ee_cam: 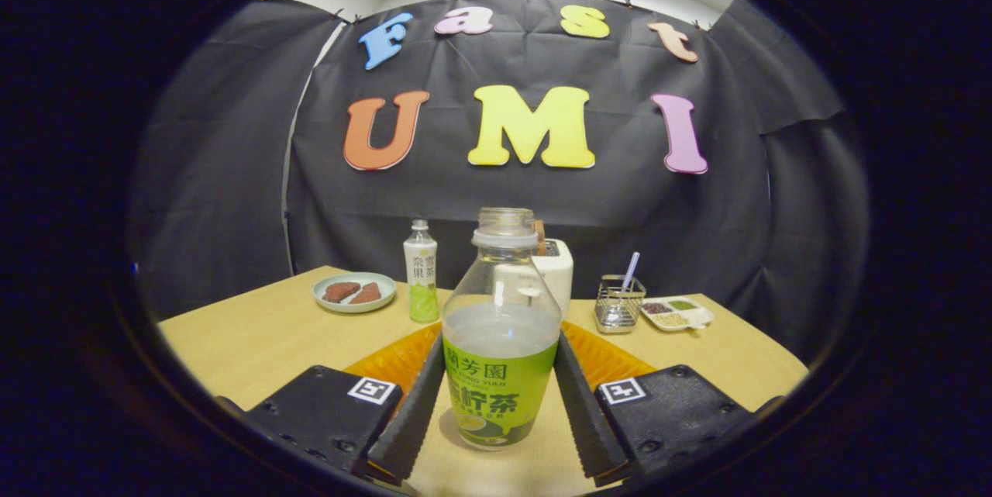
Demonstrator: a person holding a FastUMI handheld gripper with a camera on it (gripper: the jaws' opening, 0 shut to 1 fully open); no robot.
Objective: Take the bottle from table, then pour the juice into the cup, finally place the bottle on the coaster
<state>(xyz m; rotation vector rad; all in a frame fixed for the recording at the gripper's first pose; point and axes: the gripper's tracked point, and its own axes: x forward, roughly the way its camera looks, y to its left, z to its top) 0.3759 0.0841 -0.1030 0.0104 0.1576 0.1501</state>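
Observation:
A clear bottle (501,373) with a green label and no cap stands upright between my fingers, about half full of pale juice. My gripper (500,350) is shut on it, and both fingers (415,412) press against the label's sides. The bottle's base rests on or just above the wooden table (256,342), with a shadow under it. An orange ribbed mat (395,361) lies on the table just behind the fingers and spreads out on both sides of the bottle.
Beyond the bottle stand a second, capped green-label bottle (421,280) and a white box-shaped appliance (556,268). A plate with brown pieces (354,291) sits to the far left. A wire holder with a straw (620,303) and a small snack tray (676,313) sit to the far right.

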